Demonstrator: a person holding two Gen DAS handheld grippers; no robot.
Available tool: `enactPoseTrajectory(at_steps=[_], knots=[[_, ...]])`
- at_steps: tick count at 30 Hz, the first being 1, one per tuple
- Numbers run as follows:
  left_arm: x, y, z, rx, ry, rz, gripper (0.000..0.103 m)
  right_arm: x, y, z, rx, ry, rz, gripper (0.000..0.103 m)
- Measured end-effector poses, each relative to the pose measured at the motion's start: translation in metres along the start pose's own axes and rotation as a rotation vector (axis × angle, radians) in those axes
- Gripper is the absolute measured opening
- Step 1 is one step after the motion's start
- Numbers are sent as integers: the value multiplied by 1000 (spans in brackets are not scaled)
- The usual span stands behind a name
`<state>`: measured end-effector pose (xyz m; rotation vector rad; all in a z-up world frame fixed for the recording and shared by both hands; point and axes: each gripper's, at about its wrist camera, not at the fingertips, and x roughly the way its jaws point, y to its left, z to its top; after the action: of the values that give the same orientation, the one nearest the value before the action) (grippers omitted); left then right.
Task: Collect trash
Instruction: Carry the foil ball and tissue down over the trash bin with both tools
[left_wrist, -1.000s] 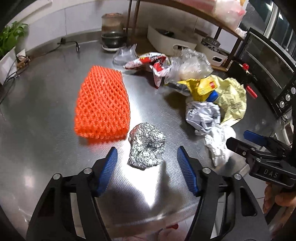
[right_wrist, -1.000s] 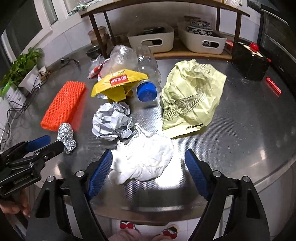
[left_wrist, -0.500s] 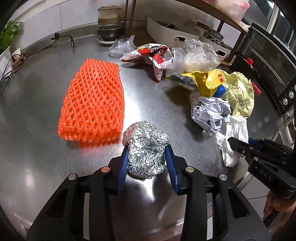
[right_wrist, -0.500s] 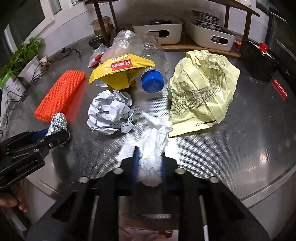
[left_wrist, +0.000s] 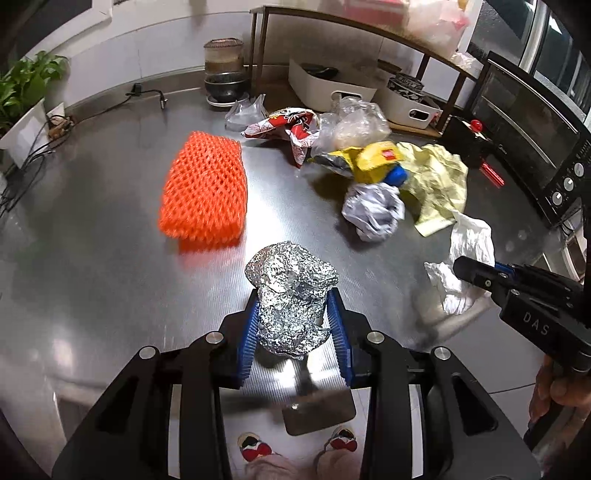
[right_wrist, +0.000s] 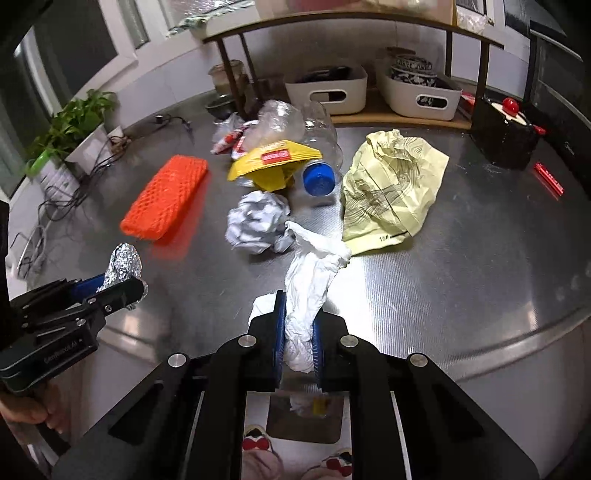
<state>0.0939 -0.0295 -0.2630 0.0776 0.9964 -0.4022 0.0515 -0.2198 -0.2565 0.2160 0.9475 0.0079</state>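
two white bins (right_wrist: 327, 90), one foil ball (left_wrist: 291, 295)

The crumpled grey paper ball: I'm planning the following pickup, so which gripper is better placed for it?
Probably right. The right gripper looks nearer the paper ball, just past its held tissue. Both are full; the left gripper holds the foil ball.

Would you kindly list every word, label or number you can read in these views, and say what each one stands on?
"DAS": white letters on the black body of the right gripper, as the left wrist view shows it.
"15#": printed near the bottom edge of the pale yellow bag.
Red label on the yellow wrapper: too blurred to read.
Lettering on the left gripper body: too small to read.
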Motion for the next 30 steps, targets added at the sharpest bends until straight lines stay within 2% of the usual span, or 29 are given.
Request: enactPoseTrajectory(at_steps=[7,14,21,25,30], knots=[[-34,-19,-46,-18,10,-5,34,-29,4,-33,-18,17,51,14],[-42,-34,-92,-44,52,-23,34,-31,5,-81,-17,103,83,14],[5,-41,-144,-54,178,-51,34,17,-7,-125,10,245,74,14],[51,-41,-172,-73,258,-71,34,57,-18,-144,75,318,102,14],[100,-37,-191,-89,307,-87,34,103,-25,-161,109,373,105,14]])
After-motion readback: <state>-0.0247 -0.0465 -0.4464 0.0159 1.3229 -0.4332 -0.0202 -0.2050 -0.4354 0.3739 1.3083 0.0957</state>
